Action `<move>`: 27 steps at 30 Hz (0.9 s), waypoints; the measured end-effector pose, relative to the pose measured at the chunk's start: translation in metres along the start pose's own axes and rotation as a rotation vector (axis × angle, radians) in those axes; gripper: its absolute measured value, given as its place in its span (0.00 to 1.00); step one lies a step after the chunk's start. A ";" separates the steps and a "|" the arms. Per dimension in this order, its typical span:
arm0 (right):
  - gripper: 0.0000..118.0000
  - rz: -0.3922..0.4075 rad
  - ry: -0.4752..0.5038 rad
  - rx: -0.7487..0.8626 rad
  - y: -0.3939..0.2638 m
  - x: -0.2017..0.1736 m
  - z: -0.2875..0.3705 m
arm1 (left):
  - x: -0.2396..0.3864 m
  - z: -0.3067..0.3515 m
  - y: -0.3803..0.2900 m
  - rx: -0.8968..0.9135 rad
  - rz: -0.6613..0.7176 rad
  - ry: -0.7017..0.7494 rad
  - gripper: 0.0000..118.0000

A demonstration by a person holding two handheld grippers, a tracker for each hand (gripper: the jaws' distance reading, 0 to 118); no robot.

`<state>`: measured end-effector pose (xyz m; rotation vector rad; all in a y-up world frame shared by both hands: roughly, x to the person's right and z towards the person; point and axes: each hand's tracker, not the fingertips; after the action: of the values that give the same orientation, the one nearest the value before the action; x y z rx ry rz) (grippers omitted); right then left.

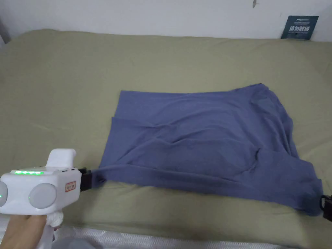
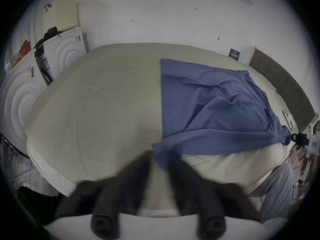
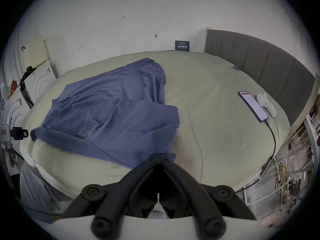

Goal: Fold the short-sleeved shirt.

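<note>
The left tool [image 1: 95, 180] sits at the near left corner of the shirt [image 1: 201, 136], at the hem end. In the left gripper view its jaws look spread, with blue cloth lying in front of and across the right one, but that view is blurred. From the head view the corner runs straight into the black tip. I cannot tell whether it is truly pinching.

The shirt lies across the middle of the bed [image 1: 65, 81], hem to the left and collar end to the right. Its far part is flat on the sheet, while its near edge is drawn into a taut ridge between the two tools. Creases run through the body, and a loose flap, probably a sleeve, sits at the near right.

The right tool [image 3: 158, 157] is at the near right corner, its jaws pressed together on the cloth edge. In the head view it just peeks in at the frame's right side [image 1: 326, 204].

The step looks like carrying the near edge over to the far edge for a lengthwise fold. To do it well, I would first make sure the left grip is firm. Then lift both corners together at equal height, keep the edge taut so it does not sag, and lay it down parallel to the far edge. The sleeve should tuck inside, not trail out.

A phone [image 3: 252, 106] on its cable lies well to the right, clear of the shirt.
</note>
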<state>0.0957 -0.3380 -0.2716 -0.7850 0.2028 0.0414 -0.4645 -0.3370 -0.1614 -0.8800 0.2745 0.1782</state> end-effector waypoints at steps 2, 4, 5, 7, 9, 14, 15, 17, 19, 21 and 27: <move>0.00 -0.014 0.006 -0.018 0.001 0.004 -0.005 | -0.002 -0.018 0.004 -0.045 -0.005 -0.005 1.00; 0.00 -0.012 0.001 -0.028 0.002 0.006 -0.009 | 0.000 -0.030 0.004 -0.038 -0.002 0.036 0.93; 0.00 -0.008 0.002 -0.036 0.003 0.007 -0.010 | -0.001 -0.039 0.008 -0.079 -0.011 0.048 0.92; 0.00 0.005 -0.005 -0.042 0.000 0.003 -0.014 | -0.002 -0.048 0.010 -0.106 0.025 0.034 0.80; 0.00 0.012 -0.008 -0.051 0.001 0.003 -0.015 | -0.004 -0.038 0.015 -0.075 0.048 -0.033 0.34; 0.88 0.022 0.025 -0.073 0.004 0.018 -0.034 | 0.003 -0.032 0.016 -0.096 0.043 -0.057 0.03; 0.88 0.031 0.053 -0.082 0.004 0.016 -0.034 | 0.005 -0.030 0.015 -0.086 0.033 -0.052 0.03; 0.99 0.051 0.055 -0.136 0.003 0.016 -0.044 | 0.001 -0.034 0.015 -0.089 0.030 -0.053 0.03; 0.82 0.091 0.038 -0.131 -0.015 -0.003 -0.052 | -0.001 -0.033 0.015 -0.083 0.038 -0.053 0.03; 0.30 0.095 0.020 -0.103 -0.025 -0.007 -0.064 | -0.001 -0.033 0.016 -0.078 0.038 -0.045 0.03; 0.06 0.083 0.044 -0.043 0.026 0.008 -0.037 | 0.005 -0.023 0.031 -0.035 -0.006 -0.019 0.03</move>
<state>0.0940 -0.3461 -0.3166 -0.8208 0.2769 0.1072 -0.4718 -0.3351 -0.1992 -0.9137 0.2513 0.1861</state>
